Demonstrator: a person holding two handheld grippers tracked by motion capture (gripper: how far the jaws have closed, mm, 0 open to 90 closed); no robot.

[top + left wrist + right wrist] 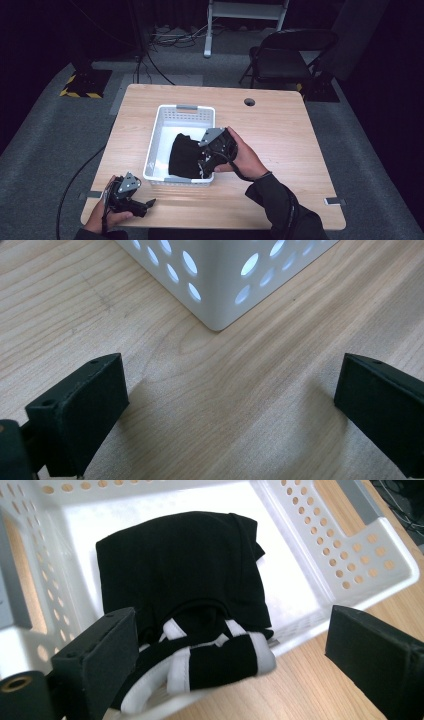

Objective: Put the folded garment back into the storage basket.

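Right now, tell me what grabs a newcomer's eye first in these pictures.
The black garment stands out most: it lies folded in the white perforated basket at the middle of the wooden table, with a white-trimmed part draped over the basket's near rim. The right gripper hangs over that rim with its jaws apart, while the left gripper sits open at the table's near left corner, pointed at a basket corner.

Folded black garment w/ white trim [190,600] in white basket [350,565]

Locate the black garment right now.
In the high view the black garment lies folded in the white basket, toward its near right corner, just under the open right gripper.
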